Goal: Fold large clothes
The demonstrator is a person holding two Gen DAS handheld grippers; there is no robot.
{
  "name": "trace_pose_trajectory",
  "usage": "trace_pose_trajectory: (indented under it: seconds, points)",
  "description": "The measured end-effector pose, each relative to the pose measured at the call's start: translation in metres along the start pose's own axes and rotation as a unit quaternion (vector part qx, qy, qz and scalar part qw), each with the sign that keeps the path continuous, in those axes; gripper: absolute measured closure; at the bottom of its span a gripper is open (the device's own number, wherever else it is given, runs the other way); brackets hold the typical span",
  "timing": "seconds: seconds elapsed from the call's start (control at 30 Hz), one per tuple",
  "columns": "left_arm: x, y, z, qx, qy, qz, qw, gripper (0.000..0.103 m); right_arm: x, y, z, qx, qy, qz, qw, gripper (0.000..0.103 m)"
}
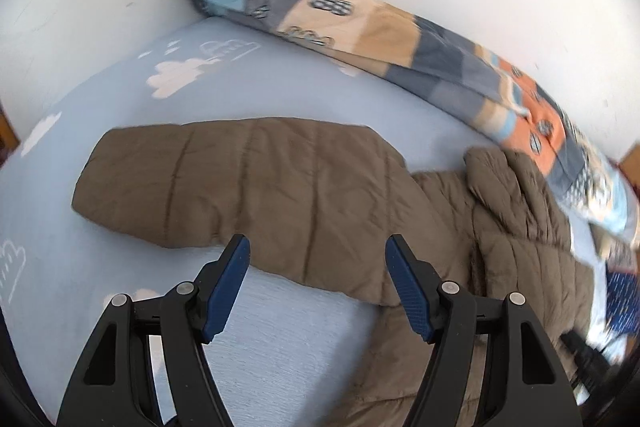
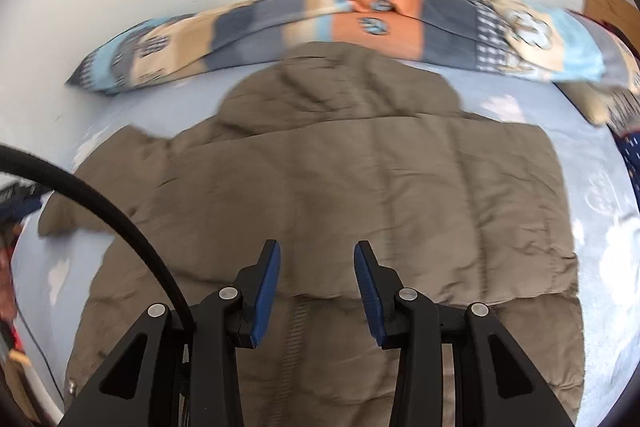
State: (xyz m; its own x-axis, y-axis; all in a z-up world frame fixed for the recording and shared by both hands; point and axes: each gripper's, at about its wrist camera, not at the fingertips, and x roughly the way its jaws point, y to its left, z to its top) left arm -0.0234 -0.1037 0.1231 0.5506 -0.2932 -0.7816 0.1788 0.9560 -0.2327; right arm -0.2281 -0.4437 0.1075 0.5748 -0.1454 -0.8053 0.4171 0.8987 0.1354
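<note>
A brown quilted puffer jacket (image 2: 360,187) lies spread on the light blue bed sheet (image 1: 280,87). In the left wrist view its sleeve (image 1: 240,183) stretches out to the left, with the hood (image 1: 504,179) at the right. In the right wrist view one sleeve is folded across the body and the hood (image 2: 340,87) points toward the wall. My left gripper (image 1: 318,247) is open and empty just above the sleeve's near edge. My right gripper (image 2: 316,255) is open and empty above the jacket's middle.
A patchwork blanket roll (image 1: 360,23) lies along the white wall at the far side of the bed; it also shows in the right wrist view (image 2: 360,15). A black cable (image 2: 120,219) arcs across the left of the right wrist view. The sheet has white cloud prints (image 1: 176,77).
</note>
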Motion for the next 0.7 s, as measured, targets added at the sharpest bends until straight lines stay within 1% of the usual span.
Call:
trace_pose_trajectory:
  seconds: [0.13, 0.23, 0.3, 0.33, 0.4, 0.47, 0.53, 0.57, 0.63, 0.7]
  points:
    - [0.0, 0.014, 0.004, -0.033, 0.007, -0.011, 0.9994, 0.034, 0.01, 0.036, -0.002, -0.023, 0.014, 0.008, 1.0, 0.061]
    - [0.0, 0.019, 0.006, -0.039, 0.011, -0.011, 0.9991, 0.034, 0.025, 0.068, 0.002, -0.046, 0.021, 0.009, 0.999, 0.061]
    - [-0.001, 0.024, 0.008, -0.047, 0.013, -0.014, 0.9987, 0.034, 0.041, 0.086, 0.003, -0.064, 0.039, 0.008, 0.997, 0.061]
    - [-0.002, 0.028, 0.009, -0.053, 0.013, -0.015, 0.9984, 0.033, 0.048, 0.089, 0.004, -0.066, 0.045, 0.009, 0.997, 0.061]
    - [-0.002, 0.035, 0.011, -0.06, 0.013, -0.018, 0.9979, 0.033, 0.07, 0.098, 0.002, -0.076, 0.077, -0.005, 0.994, 0.061]
    - [-0.002, 0.044, 0.013, -0.07, 0.015, -0.019, 0.9973, 0.033, 0.081, 0.099, 0.0, -0.074, 0.093, -0.016, 0.993, 0.061]
    - [0.001, 0.058, 0.016, -0.09, 0.018, -0.021, 0.9955, 0.033, 0.077, 0.099, 0.003, -0.07, 0.099, -0.013, 0.993, 0.061]
    - [0.002, 0.064, 0.016, -0.1, 0.021, -0.021, 0.9946, 0.033, 0.068, 0.097, 0.006, -0.061, 0.094, -0.003, 0.994, 0.061]
    - [0.006, 0.081, 0.016, -0.125, 0.027, -0.019, 0.9916, 0.033, 0.042, 0.092, 0.01, -0.049, 0.077, 0.015, 0.996, 0.06]
    - [0.009, 0.094, 0.017, -0.143, 0.031, -0.021, 0.989, 0.033, 0.013, 0.084, 0.01, -0.041, 0.056, 0.02, 0.997, 0.056]
